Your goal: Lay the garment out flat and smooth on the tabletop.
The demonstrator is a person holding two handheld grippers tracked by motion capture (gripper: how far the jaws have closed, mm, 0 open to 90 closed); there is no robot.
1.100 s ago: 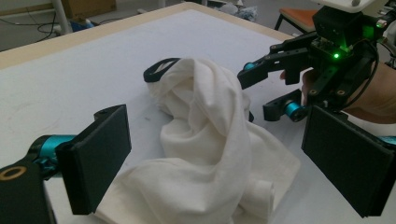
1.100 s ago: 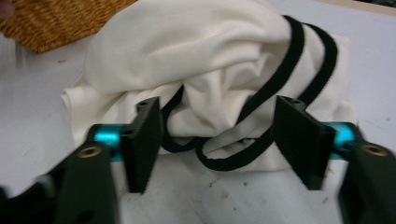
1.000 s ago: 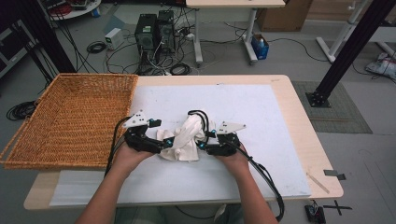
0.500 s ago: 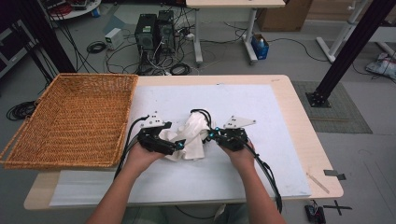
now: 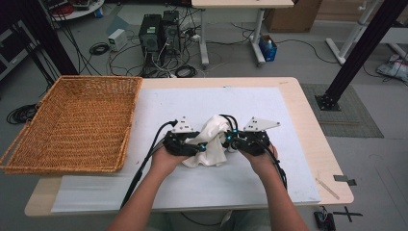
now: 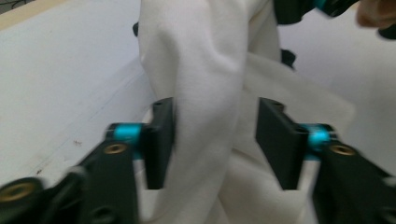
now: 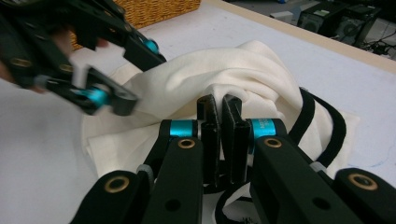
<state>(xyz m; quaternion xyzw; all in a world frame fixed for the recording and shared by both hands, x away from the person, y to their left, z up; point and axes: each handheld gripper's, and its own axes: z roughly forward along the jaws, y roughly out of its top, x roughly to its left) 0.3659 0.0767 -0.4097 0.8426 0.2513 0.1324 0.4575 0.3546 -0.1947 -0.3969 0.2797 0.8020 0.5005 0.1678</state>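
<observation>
A white cloth bag with black straps lies bunched in the middle of the white table mat. My right gripper comes in from the right and is shut on a raised fold of the bag, its jaws nearly together. My left gripper comes in from the left. Its jaws have just been closing and straddle a hanging fold of the bag. The left pad touches the fabric, while a gap remains at the right pad. The left gripper also appears in the right gripper view.
A large wicker basket sits on the left part of the table, its rim close to my left forearm. The wooden table edge runs along the right. Computers and cables lie on the floor beyond the far edge.
My left gripper has moved right up to the bag and its jaws have narrowed around a fold. My right gripper has shut on the bag and lifted it into a taller bunch.
</observation>
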